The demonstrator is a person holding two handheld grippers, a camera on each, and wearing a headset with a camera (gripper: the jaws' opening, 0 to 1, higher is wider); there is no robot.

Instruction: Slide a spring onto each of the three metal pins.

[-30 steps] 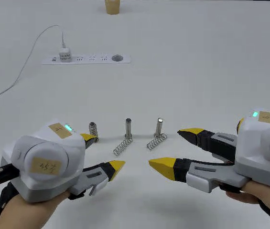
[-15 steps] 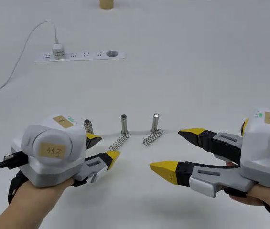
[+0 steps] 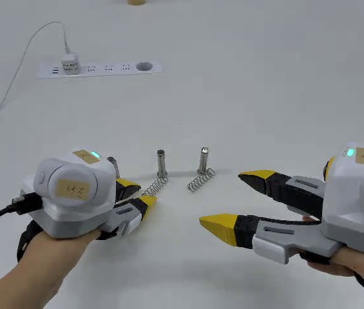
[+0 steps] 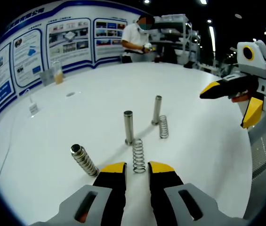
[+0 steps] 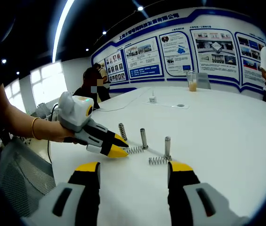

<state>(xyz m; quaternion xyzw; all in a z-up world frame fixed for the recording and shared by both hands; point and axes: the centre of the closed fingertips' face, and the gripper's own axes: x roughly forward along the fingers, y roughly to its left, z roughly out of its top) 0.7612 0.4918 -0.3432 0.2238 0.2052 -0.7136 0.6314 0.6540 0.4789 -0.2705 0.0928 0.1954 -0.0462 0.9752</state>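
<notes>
Spring [image 4: 138, 155], just ahead of left gripper [image 4: 137, 167]

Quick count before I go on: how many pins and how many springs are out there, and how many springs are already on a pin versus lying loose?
Metal pins: 3
Springs already on a pin: 1
Loose springs: 2
Total: 6 pieces

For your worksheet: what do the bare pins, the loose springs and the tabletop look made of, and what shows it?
Bare pins: likely polished steel; silvery with bright highlights.
Loose springs: thin grey metal wire, coiled, faintly shiny.
Tabletop: smooth white, perhaps laminate or paint; soft sheen, no grain.
</notes>
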